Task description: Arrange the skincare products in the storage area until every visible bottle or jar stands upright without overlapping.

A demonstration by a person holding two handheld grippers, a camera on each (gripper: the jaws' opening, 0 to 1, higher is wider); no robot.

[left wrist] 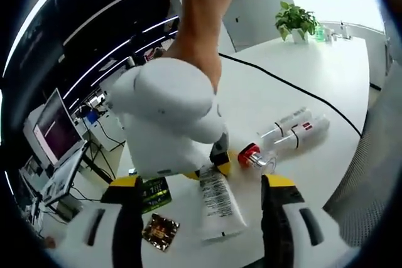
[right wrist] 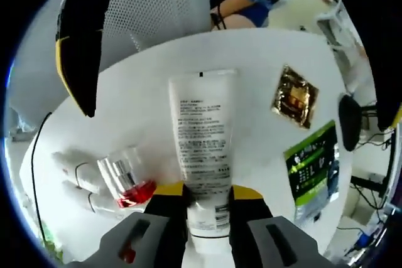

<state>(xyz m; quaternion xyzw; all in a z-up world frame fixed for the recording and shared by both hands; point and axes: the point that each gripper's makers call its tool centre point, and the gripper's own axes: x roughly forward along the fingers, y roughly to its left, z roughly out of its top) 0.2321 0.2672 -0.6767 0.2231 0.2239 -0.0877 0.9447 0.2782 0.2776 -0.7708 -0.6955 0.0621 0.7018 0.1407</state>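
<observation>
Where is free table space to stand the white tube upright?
Bare table lies beyond the two lying bottles, toward the plant and black cable. It is crowded around the white tube: red-capped bottle, gold sachet and green packet.

Both views were bright w/ even overhead light. In the left gripper view, ceiling strip lights (left wrist: 119,48) ran as curved white streaks and the window area top right was blown out. The white table (left wrist: 326,61) glared, low contrast. Shadows were soft, short. Fisheye bending was strong at the edges. The near white gripper housing (left wrist: 166,117) was blurred. In the right gripper view, tube (right wrist: 202,136) print was readable-ish, slightly soft.
</observation>
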